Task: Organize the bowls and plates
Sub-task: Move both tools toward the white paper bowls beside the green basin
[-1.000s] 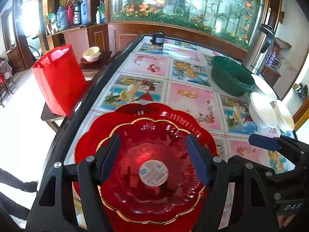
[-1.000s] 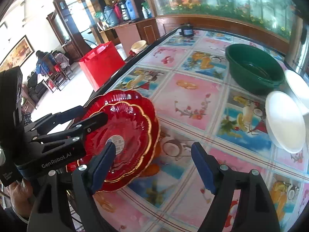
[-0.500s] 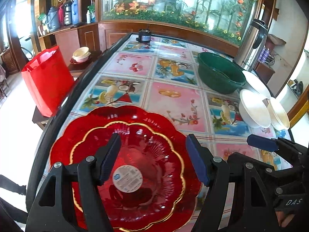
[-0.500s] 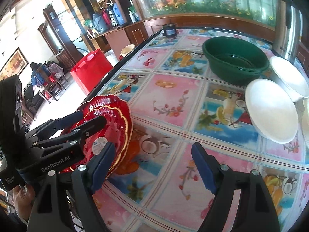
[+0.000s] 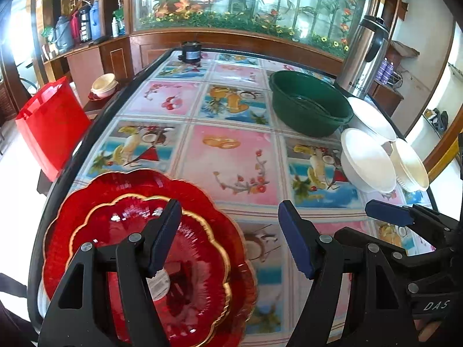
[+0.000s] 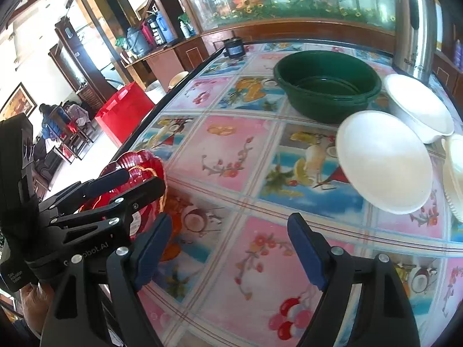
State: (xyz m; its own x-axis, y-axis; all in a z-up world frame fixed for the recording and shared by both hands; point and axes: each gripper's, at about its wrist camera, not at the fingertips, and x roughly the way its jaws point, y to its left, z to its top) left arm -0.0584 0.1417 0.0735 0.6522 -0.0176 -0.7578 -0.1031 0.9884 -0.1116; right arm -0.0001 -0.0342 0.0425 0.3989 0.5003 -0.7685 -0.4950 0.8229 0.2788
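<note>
- The left gripper point(image 5: 228, 237) is hanging wide open over the near left corner of the table point(image 5: 231, 156), gripping nothing; the small red plate point(image 5: 185, 274) is sitting nested on the large red plate point(image 5: 130, 182) just below its left finger.
- The right gripper point(image 6: 228, 248) is also gaping wide and empty, above bare tablecloth.
- The likely step in hand is fetching the white bowls point(image 6: 385, 164) at the far right; judging by their thin rims, pinching one rim edge squarely and lifting level should be avoiding slips.
- The green basin point(image 6: 327, 84) is standing just beyond them, so approaching from the near side seems safer.
- The left view is showing the red stack whole; in the right view the left gripper is hiding most of it.
</note>
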